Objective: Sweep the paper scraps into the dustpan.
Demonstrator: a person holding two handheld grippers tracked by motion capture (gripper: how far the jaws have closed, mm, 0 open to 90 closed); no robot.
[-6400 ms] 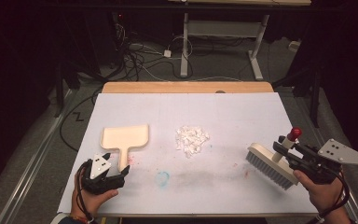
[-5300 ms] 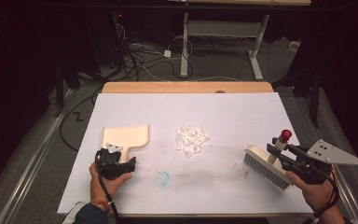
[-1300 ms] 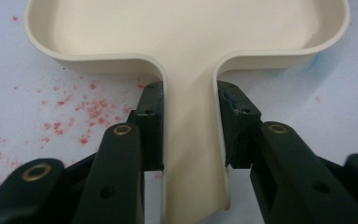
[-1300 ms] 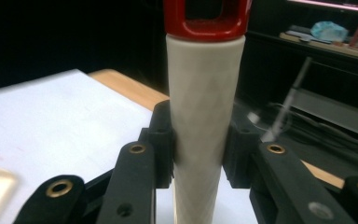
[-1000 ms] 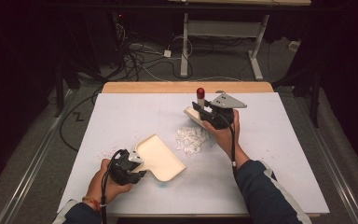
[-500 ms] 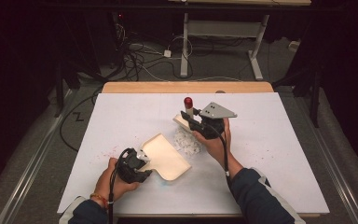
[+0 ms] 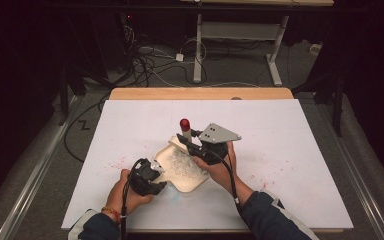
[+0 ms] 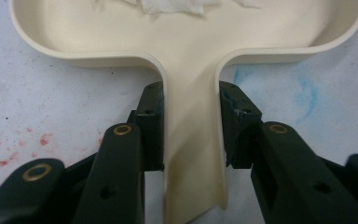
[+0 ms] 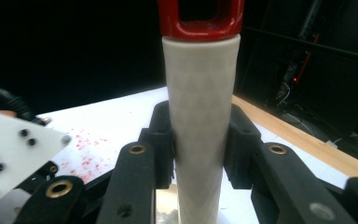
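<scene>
- Right gripper, clamped on brush handle, swept from upper centre onto dustpan
- Left gripper clenching dustpan handle
- Paper scraps now inside pan, sweeping nearly done

Lying on the table, near its front middle: dustpan, with paper scraps sitting inside. Gripping its handle from the left: left hand-held gripper. Standing just behind the dustpan: brush, clamped in the right hand-held gripper.
</scene>
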